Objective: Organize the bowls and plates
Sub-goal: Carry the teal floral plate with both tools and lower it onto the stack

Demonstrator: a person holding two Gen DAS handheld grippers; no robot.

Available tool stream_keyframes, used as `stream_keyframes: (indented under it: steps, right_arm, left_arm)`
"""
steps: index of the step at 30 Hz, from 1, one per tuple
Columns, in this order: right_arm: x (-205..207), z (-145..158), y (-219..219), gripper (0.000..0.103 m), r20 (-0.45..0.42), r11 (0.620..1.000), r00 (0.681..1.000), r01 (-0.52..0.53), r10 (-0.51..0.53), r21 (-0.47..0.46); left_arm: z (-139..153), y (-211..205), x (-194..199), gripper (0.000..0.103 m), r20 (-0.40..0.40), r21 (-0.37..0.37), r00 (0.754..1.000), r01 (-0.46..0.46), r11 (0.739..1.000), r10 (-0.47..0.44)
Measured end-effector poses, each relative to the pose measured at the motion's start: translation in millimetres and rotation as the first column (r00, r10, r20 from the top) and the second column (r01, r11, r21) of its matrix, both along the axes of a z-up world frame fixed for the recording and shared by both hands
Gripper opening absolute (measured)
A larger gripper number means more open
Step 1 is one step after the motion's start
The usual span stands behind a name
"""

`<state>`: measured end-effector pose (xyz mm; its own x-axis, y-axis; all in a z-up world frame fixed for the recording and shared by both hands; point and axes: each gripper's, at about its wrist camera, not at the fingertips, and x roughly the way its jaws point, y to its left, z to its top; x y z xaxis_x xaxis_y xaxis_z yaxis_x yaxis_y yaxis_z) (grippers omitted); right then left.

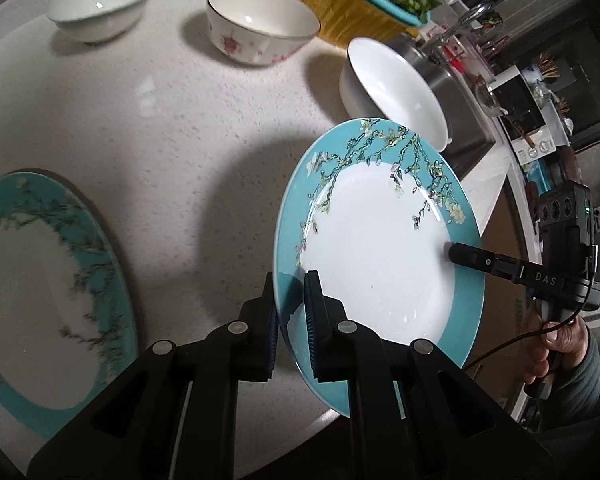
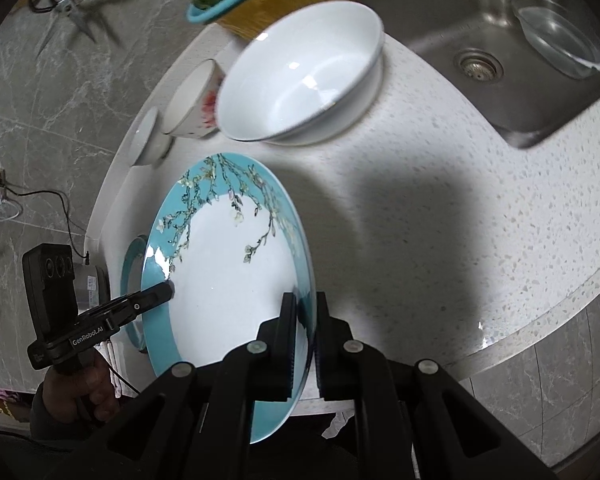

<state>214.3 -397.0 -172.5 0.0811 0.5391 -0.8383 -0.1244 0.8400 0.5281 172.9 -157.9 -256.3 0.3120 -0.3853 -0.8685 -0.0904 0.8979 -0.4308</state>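
The plate (image 1: 380, 248), teal-rimmed with a branch pattern, hangs tilted above the table (image 1: 180, 132), clear of the surface, with its shadow falling on the white stone below. The left tool (image 1: 292, 320) is clamped tight on the plate's near-left rim; the right tool (image 2: 304, 332) pinches the opposite rim in the same way, so both carry it together.

A second plate (image 1: 40, 300) of the same pattern lies flat on the table to the left. Three bowls stand apart along the far side: a big white bowl (image 2: 300, 76) by the sink (image 2: 500, 40), a flowered bowl (image 1: 260, 24) and a small bowl (image 1: 100, 4).

The step in hand looks like carrying the lifted plate to stack on its twin. The next move would call for both hands travelling leftward together, levelling the plate, centring it over the lying one and lowering gently before either grip loosens; uneven pull could let the rim slip.
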Motion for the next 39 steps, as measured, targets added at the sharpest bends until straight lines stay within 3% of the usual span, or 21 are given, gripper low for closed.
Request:
stream_keyframes:
  steps: [12, 23, 32, 39]
  right_arm:
    - [-7, 33, 79, 0.01, 0.073, 0.989, 0.988, -0.142, 0.139, 0.04]
    - [-22, 45, 188, 0.01, 0.104, 0.945, 0.945, -0.318, 0.31, 0.075]
    - [-36, 40, 249, 0.01, 0.122, 0.92, 0.919, -0.385, 0.376, 0.065]
    - [-40, 25, 273, 0.01, 0.132, 0.919, 0.912, -0.393, 0.389, 0.012]
  left_arm:
    - [57, 79, -47, 0.01, 0.077, 0.023, 0.987, -0.144, 0.989, 0.141]
    - [86, 177, -118, 0.01, 0.119, 0.048, 0.941, -0.324, 0.945, 0.316]
    - [71, 232, -160, 0.011, 0.104, 0.054, 0.916, -0.393, 0.918, 0.387]
    - [43, 253, -166, 0.012, 0.08, 0.066, 0.92, -0.388, 0.919, 0.383]
